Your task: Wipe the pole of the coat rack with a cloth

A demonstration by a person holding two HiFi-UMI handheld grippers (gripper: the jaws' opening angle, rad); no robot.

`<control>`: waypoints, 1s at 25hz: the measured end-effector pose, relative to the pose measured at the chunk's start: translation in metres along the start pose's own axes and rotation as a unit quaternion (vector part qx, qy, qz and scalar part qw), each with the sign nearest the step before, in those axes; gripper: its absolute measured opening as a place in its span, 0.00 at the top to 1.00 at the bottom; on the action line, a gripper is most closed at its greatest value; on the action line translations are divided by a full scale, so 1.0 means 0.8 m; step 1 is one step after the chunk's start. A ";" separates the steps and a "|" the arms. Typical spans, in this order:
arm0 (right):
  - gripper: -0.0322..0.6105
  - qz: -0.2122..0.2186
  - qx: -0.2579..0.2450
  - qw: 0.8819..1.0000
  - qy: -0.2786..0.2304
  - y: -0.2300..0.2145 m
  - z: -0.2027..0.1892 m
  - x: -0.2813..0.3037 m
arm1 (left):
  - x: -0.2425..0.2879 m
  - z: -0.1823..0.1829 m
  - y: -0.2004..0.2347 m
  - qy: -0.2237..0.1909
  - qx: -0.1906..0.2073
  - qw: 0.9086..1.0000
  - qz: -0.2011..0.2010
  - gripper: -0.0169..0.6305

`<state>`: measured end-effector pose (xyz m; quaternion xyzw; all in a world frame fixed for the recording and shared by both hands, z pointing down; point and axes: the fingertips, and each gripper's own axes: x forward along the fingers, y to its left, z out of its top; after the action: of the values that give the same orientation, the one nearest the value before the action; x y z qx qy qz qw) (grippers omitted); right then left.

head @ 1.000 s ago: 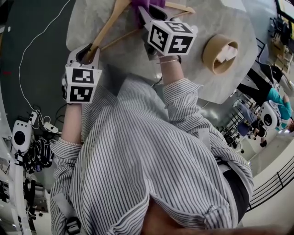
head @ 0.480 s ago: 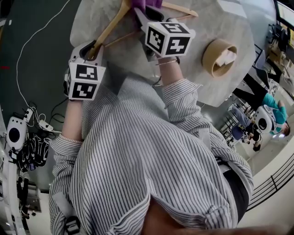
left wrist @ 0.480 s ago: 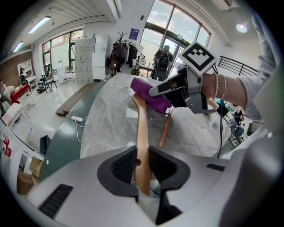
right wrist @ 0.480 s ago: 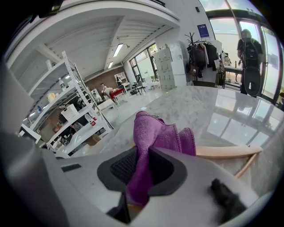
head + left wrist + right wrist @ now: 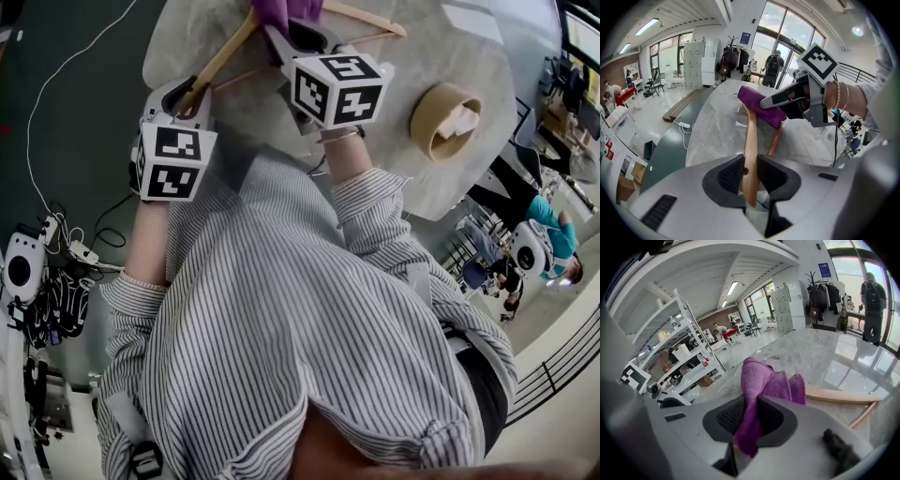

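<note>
Stands over a marble table (image 5: 441,47) with both forearms reaching forward out of striped sleeves. Holds the left gripper (image 5: 187,94) at the table's near left edge, with the bare forearm almost straight and the marker cube turned up. Clamps its jaws on the end of one arm of a wooden hanger (image 5: 751,136), with only the wood's thickness between the pads. Points that arm away from the gripper, toward the far right.

Reaches the right gripper (image 5: 286,37) farther out and right of the left one, on a shorter stretch of forearm with a bracelet (image 5: 339,127) at the wrist. Pinches a purple cloth (image 5: 764,380) between jaws drawn nearly together. Presses the bunched cloth over the hanger near its middle, touching the wood.

Has a tape roll (image 5: 445,112) lying on the table's right side, well apart from both grippers.
</note>
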<state>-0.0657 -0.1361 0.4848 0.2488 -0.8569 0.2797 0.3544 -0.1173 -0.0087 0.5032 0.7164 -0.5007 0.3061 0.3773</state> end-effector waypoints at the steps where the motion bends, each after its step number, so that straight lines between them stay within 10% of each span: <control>1: 0.84 0.002 -0.002 1.000 0.002 0.002 -0.002 0.000 | 0.000 -0.001 0.000 -0.002 -0.002 1.000 0.002 0.83; 25: 0.84 0.032 -0.027 0.999 0.016 0.029 -0.020 -0.004 | -0.046 -0.076 -0.003 0.017 -0.070 0.997 0.013 0.82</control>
<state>-0.0708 -0.1086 0.4848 0.2066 -0.8658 0.2720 0.3658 -0.1300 0.0612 0.5047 0.6763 -0.5238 0.2874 0.4309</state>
